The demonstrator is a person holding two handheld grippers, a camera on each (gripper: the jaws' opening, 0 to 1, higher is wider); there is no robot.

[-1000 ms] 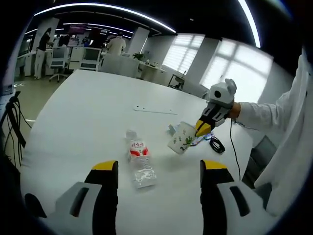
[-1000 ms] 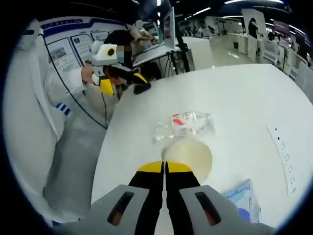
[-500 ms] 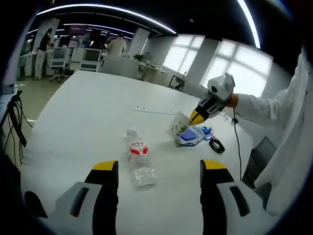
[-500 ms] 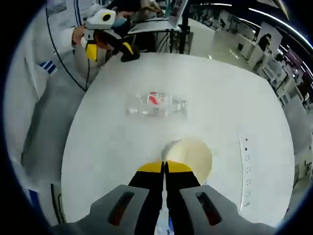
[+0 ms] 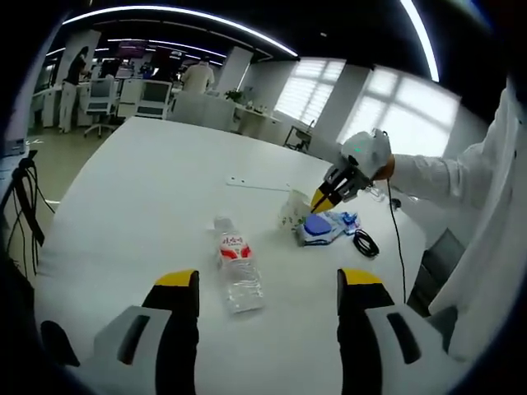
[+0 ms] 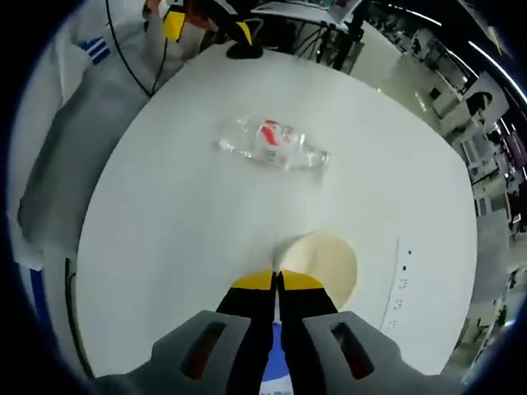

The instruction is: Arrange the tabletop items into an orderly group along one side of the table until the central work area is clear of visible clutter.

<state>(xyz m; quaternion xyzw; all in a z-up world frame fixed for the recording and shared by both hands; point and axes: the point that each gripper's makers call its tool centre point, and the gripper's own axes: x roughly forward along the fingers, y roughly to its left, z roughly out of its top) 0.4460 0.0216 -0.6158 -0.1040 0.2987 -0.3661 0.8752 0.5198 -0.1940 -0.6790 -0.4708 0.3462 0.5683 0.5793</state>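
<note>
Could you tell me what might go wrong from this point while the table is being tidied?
The right gripper pinches only the thin rim of the paper cup, so the cup could slip out or its rim could crumple. The cup sits close beside the blue packet and black cable; setting it down may nudge them. The water bottle lies on its side mid-table and may roll when the open left gripper reaches for it.

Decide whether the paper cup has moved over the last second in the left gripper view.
Yes. Held by the right gripper, the paper cup rose from the table and moved farther from the bottle, toward the wall strip.
</note>
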